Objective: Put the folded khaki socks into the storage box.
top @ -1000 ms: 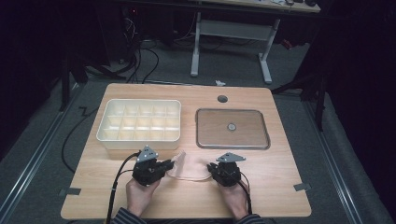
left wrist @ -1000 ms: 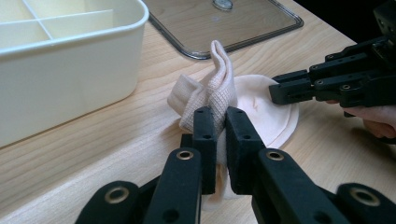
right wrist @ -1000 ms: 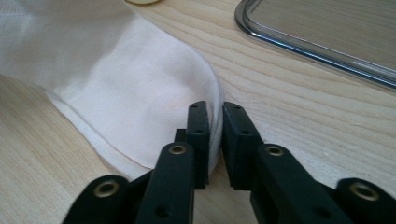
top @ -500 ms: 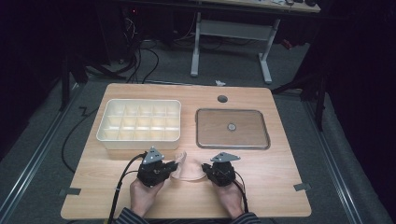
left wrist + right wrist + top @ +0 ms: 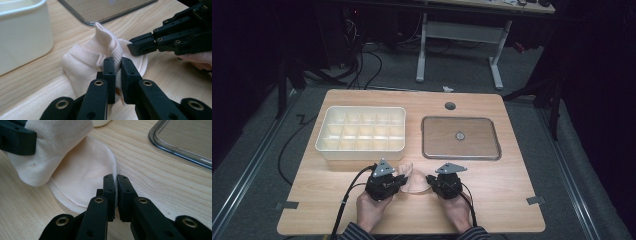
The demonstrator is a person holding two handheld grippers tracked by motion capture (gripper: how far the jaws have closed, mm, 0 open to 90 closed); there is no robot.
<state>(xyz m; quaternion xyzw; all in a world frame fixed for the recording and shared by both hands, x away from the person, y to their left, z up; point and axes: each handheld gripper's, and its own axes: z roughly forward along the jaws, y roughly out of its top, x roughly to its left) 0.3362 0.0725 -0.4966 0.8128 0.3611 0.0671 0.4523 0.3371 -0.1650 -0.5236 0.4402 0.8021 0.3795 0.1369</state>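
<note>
A pale pink sock (image 5: 414, 181) lies on the wooden table near its front edge, between my two grippers. My left gripper (image 5: 118, 65) is shut on the sock's ribbed cuff (image 5: 113, 47), which stands up in a fold. My right gripper (image 5: 116, 182) is shut on the thin rounded edge of the sock (image 5: 82, 180) at its other end. In the high view the left gripper (image 5: 399, 182) and the right gripper (image 5: 430, 182) point at each other across the sock, each held by a hand. The right gripper (image 5: 130, 47) comes in from the right of the left gripper view.
A white box with several compartments (image 5: 360, 131) stands behind the left gripper. A flat metal tray (image 5: 460, 137) lies behind the right gripper, close to the sock. A round cable hole (image 5: 450, 106) sits near the table's far edge.
Both grippers have edged a little toward each other, and the sock between them has bunched up slightly.
</note>
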